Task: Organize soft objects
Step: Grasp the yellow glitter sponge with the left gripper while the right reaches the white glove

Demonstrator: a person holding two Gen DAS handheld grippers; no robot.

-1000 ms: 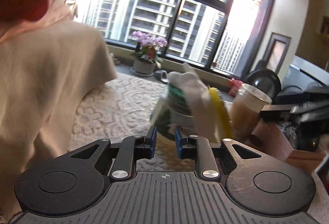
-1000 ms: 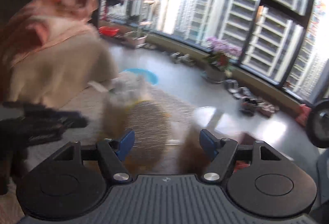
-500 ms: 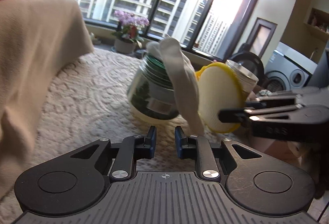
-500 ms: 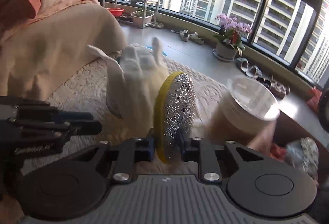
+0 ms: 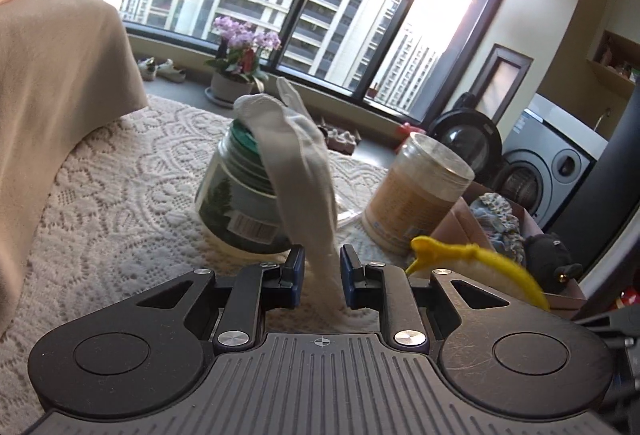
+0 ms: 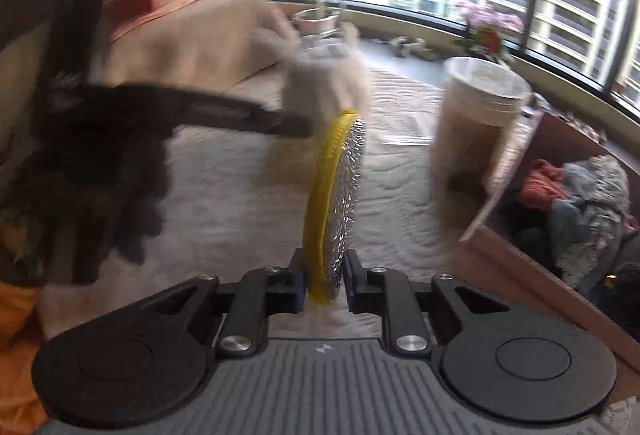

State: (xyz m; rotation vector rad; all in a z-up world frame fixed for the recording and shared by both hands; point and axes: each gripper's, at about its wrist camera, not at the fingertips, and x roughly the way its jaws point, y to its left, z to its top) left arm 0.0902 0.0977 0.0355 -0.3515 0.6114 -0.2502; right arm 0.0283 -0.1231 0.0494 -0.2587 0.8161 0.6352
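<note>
My left gripper (image 5: 320,277) is shut on a grey-white sock (image 5: 298,171), which drapes up over a green-lidded jar (image 5: 236,203). My right gripper (image 6: 323,277) is shut on a round scrub pad (image 6: 334,203) with a yellow rim and a silver mesh face, held on edge. The pad also shows at the lower right of the left wrist view (image 5: 484,263). In the blurred right wrist view the sock (image 6: 320,91) hangs ahead and the left gripper (image 6: 224,115) is a dark shape at left.
A tan jar (image 5: 416,195) with a clear lid stands on the lace tablecloth (image 5: 120,187); it also shows in the right wrist view (image 6: 476,119). A brown box (image 6: 520,255) of cloths lies at right. A beige draped cover (image 5: 60,75) rises at left.
The right gripper has carried the scrub pad away from the sock, down and to the right toward the box. The left gripper still holds the sock and has shifted slightly.
</note>
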